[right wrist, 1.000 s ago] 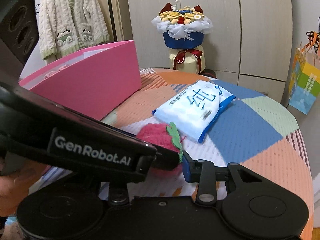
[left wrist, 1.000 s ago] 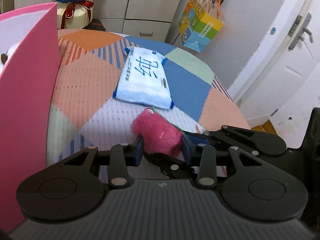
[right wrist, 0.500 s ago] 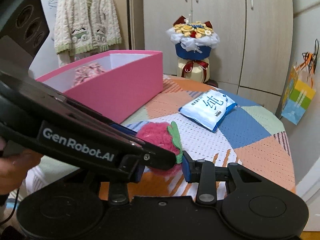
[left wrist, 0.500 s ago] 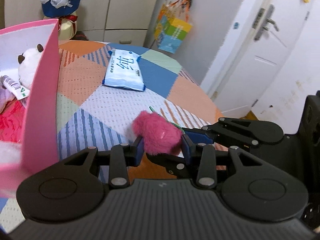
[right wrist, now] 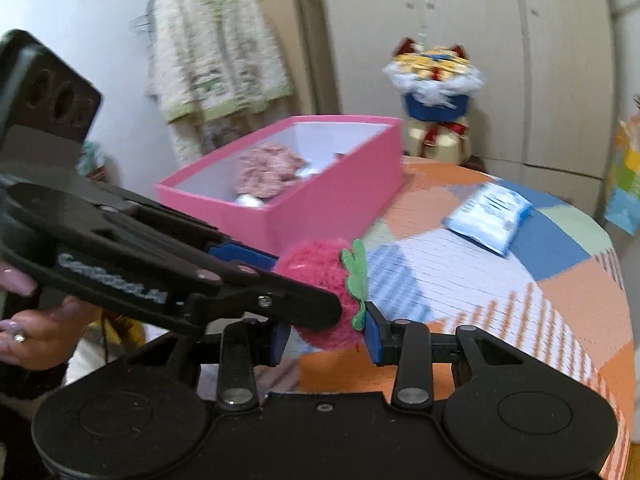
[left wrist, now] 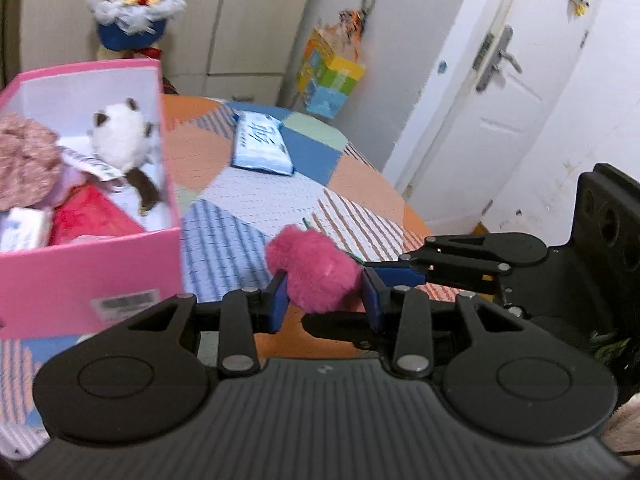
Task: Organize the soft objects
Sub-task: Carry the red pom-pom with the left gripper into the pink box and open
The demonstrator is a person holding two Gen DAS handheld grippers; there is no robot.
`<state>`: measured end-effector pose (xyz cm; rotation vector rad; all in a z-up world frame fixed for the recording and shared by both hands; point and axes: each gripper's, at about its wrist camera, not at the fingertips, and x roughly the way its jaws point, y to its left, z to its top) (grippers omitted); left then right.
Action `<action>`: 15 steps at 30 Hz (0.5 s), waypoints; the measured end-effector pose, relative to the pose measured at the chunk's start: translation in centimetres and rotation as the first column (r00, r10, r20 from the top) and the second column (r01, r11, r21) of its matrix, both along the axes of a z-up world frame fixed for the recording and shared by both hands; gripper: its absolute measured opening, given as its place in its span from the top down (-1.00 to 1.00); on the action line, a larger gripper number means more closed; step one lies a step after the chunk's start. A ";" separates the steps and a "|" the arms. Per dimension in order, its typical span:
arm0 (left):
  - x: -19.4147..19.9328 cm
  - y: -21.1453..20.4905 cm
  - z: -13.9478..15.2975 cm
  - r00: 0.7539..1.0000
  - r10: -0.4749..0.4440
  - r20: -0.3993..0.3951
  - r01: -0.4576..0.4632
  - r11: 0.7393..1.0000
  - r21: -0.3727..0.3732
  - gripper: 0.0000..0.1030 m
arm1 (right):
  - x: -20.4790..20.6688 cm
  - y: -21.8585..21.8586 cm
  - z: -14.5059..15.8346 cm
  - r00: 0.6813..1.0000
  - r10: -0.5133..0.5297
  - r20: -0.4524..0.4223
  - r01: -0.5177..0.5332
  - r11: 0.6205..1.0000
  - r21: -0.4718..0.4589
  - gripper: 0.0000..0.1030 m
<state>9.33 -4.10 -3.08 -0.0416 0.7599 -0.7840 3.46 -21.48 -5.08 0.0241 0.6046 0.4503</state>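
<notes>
Left wrist view: we clamp the plush strawberry [left wrist: 316,276] with both grippers (left [left wrist: 324,300], right [right wrist: 326,330]); pink box [left wrist: 80,276] lies leftward, near

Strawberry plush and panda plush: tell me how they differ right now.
The strawberry plush is pink with a green leaf; the panda plush is white with dark ears and limbs. The strawberry is held above the table by both the left gripper and the right gripper; the panda lies loose inside the pink box. Both are fuzzy soft toys.
</notes>
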 end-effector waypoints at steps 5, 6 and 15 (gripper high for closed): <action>-1.2 2.9 1.8 0.998 0.044 0.035 -0.042 0.998 -0.043 0.29 | -0.4 1.9 2.0 0.998 0.054 0.021 -0.055 0.998 0.014 0.16; -1.4 3.4 2.3 0.998 0.052 0.044 -0.050 0.997 -0.051 0.29 | -0.6 2.4 2.5 0.997 0.063 0.032 -0.063 0.998 0.002 0.16; -0.3 6.7 6.2 0.980 0.125 0.157 -0.117 0.992 -0.057 0.29 | 1.5 5.7 6.8 0.989 0.119 0.089 -0.119 0.993 -0.009 0.15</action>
